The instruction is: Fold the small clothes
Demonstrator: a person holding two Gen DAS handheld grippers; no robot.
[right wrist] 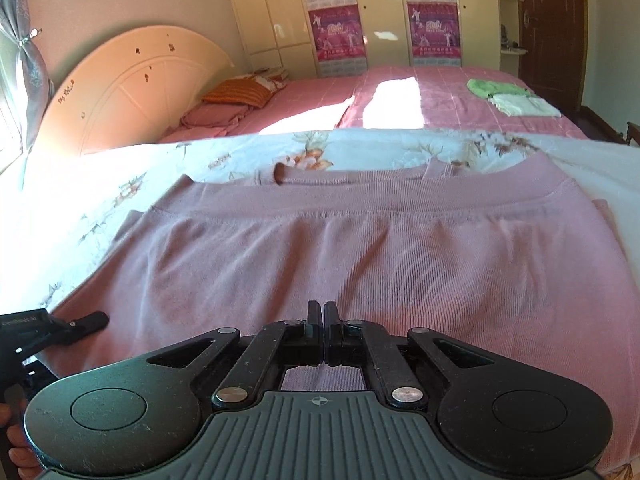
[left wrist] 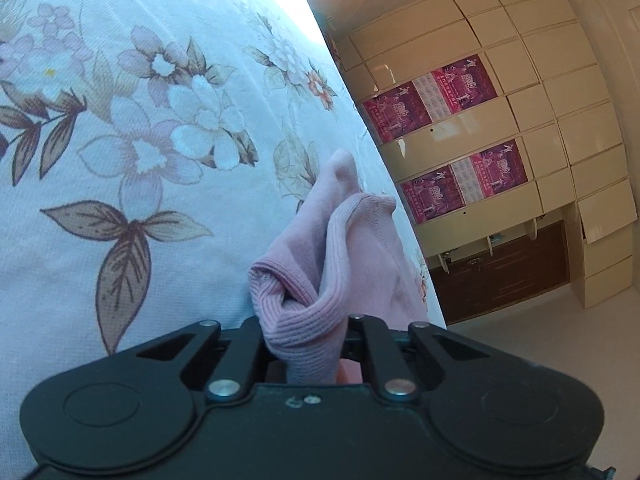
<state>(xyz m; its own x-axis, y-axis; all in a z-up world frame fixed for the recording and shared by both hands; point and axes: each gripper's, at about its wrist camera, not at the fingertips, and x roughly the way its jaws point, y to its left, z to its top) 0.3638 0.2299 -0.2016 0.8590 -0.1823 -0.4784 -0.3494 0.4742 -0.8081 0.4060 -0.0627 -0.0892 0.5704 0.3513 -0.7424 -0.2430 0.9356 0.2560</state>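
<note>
- Now the left gripper point(left wrist: 310, 332) has its fingers clenched on a bunched, ribbed edge of the pink top point(left wrist: 320, 264); the cloth rises in folds ahead of the fingers.
- Behind that bunch, to the left of the fingers, lies the floral sheet point(left wrist: 140, 140), pale with mauve flowers and brown leaves.
- To the right of the left fingers stands a cream wardrobe point(left wrist: 540, 120) with magenta posters point(left wrist: 436, 96) on its doors, seen tilted.
- The right gripper point(right wrist: 323, 320) has its fingers pressed together, tips touching or nearly so; whether they pinch any cloth I cannot tell, though they sit right at the near edge of the pink top point(right wrist: 360, 248).
- Ahead of the right fingers the top lies spread flat on the floral sheet point(right wrist: 200, 156), its ribbed band running across the far side, with a sleeve cuff point(right wrist: 280, 172) showing just beyond the band.
- Low to the left of the right fingers, the left gripper point(right wrist: 80, 322) shows at the top's left edge, touching the cloth.
- Far ahead is a bed point(right wrist: 400, 96) under a pink cover, with an orange pillow point(right wrist: 240, 94) to the left by the arched headboard point(right wrist: 132, 84).
- Far ahead and right of the right fingers, folded green cloths point(right wrist: 508, 96) lie on that bed, with a dark door point(right wrist: 548, 20) behind them.
</note>
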